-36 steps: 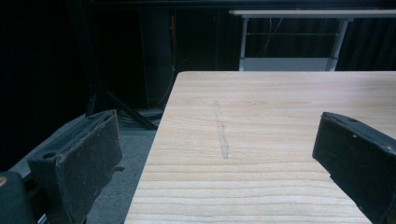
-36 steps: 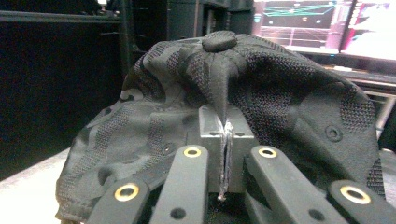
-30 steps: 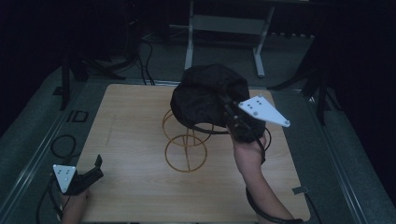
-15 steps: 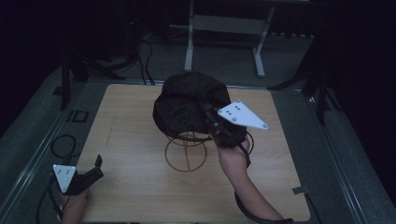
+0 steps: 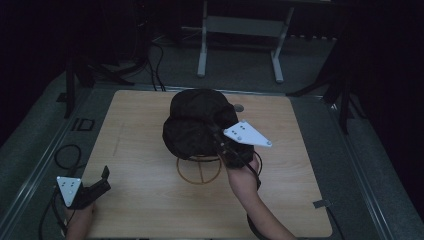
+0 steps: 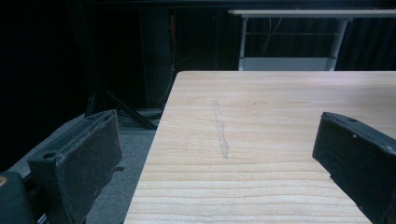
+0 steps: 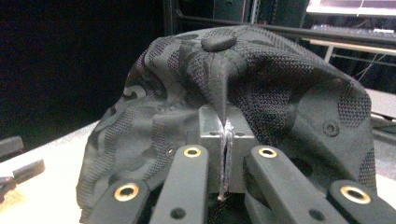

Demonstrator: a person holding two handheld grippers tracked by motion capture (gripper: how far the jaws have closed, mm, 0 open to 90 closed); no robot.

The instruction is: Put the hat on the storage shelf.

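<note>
I count one dark camouflage-patterned fabric cap (image 5: 197, 125), one thin wire stand with a ring-shaped base (image 5: 199, 170), and two tools, one in each of my hands, all over one light wooden tabletop (image 5: 140, 150).

My right tool (image 5: 220, 136) has its jaws pressed together on a raised fold of the cap's cloth; in the right gripper view the pinched seam stands up between the pads just below the round button (image 7: 218, 43) on the crown. In the high view the cap sits above the wire stand near the middle of the tabletop, and it covers the stand's upper part, so I cannot tell whether it rests on the stand or hangs just over it. Only the ring base and its crossed spokes show beneath the cap's lower edge. My right hand (image 5: 242, 180) comes in from the lower edge, with the grey three-cornered plate (image 5: 247, 134) on top of the tool.

My left tool (image 5: 97, 186) is at the near left corner of the tabletop, well apart from the cap. Its jaws stand wide apart with nothing between them; in the left gripper view I see bare wood grain and a faint pale streak (image 6: 220, 130) between them.

The room behind is very dark; a pale metal-legged frame (image 5: 240, 25) stands on the floor beyond the tabletop, and cables (image 5: 150, 60) trail there, hard to make out
</note>
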